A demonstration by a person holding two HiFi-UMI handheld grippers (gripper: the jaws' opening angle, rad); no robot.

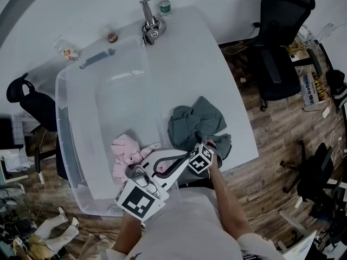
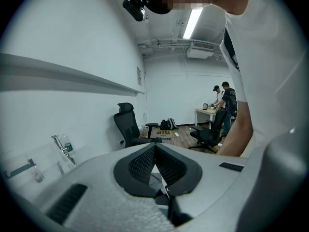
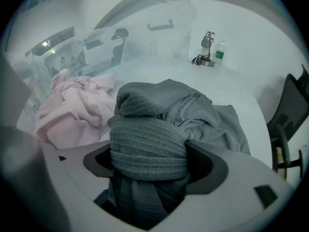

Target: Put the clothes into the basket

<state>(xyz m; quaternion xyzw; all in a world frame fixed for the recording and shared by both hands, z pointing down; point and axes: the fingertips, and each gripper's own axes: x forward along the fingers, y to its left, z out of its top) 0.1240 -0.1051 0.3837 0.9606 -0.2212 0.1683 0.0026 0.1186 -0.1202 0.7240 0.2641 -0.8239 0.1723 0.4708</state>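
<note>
Grey garment [image 3: 159, 110] between jaws of right gripper [image 3: 150, 164]

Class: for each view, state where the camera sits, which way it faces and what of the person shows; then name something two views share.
Left gripper view: on the left claw, facing nearly level at an office chair; shut jaws and the person's arm show.
Right gripper view: on the right claw, facing down at the table; jaws clamp the grey garment.
Head view: on the head, looking steeply down; both claws and forearms show.
Shared: head and right views both show the grey garment and the pink garment.
</note>
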